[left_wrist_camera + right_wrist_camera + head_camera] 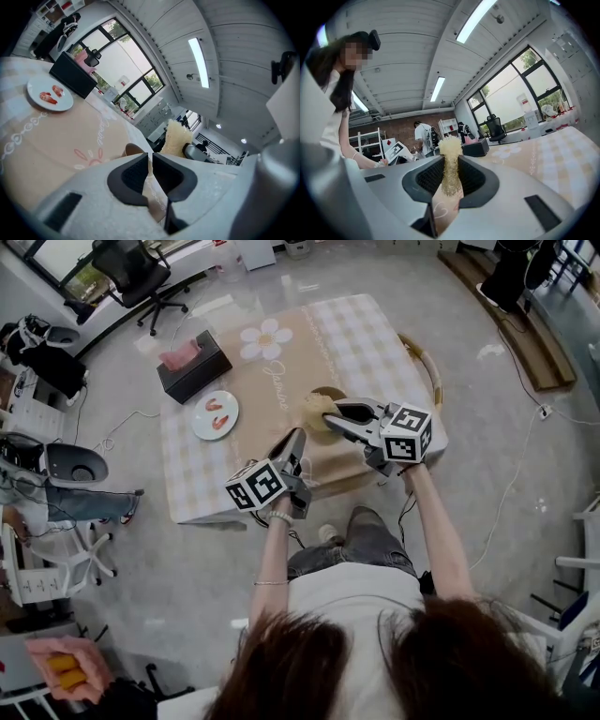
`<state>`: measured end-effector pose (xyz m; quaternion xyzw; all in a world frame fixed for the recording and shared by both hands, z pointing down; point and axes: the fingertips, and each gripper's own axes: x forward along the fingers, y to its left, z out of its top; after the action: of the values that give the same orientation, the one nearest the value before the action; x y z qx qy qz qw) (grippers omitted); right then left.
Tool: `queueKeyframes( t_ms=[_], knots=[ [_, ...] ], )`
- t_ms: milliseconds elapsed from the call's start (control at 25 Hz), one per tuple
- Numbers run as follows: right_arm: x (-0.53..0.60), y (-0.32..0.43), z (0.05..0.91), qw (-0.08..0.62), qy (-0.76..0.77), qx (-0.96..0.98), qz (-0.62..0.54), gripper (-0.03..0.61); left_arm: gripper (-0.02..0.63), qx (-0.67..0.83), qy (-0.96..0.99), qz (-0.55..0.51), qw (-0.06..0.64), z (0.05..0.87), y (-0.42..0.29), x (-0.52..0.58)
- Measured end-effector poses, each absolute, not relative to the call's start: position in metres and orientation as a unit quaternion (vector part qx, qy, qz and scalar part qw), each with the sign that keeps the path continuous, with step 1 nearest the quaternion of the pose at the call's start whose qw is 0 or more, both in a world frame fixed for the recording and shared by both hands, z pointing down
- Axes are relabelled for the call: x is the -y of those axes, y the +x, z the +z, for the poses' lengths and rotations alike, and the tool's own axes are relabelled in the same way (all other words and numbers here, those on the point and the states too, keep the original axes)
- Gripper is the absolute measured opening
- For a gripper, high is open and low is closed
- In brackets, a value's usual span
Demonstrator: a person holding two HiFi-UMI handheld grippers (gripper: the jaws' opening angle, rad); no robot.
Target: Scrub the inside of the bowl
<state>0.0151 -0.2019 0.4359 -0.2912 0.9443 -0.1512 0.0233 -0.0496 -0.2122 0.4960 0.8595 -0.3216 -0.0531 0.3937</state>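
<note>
A brown bowl [330, 391] stands on the checked tablecloth [281, 352], partly hidden behind a yellow fibrous scrubber [317, 412]. My right gripper [335, 414] is shut on that scrubber and holds it level just in front of the bowl. In the right gripper view the scrubber [451, 154] is pinched flat between the pads of the right gripper [450, 169], its tuft sticking out past the tips. My left gripper [297, 439] hovers nearer the table's front edge. In the left gripper view the left gripper [151, 158] shows only a thin slit with nothing in it. Beyond it lie the bowl's rim [133, 149] and the scrubber [177, 138].
A black tissue box [192, 364] and a white plate [215, 414] with red pieces sit on the table's left side. A curved wooden hoop [427, 362] hangs by the right edge. Office chairs [131, 273] and floor cables surround the table. Another person's hand [66, 669] shows at lower left.
</note>
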Motion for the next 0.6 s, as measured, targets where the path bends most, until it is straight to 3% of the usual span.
queueKeyframes(
  t_ms=[600],
  knots=[
    [0.198, 0.020, 0.422, 0.101, -0.317, -0.933, -0.135, 0.078, 0.029, 0.333, 0.903, -0.021, 0.269, 0.473, -0.049, 0.212]
  ],
)
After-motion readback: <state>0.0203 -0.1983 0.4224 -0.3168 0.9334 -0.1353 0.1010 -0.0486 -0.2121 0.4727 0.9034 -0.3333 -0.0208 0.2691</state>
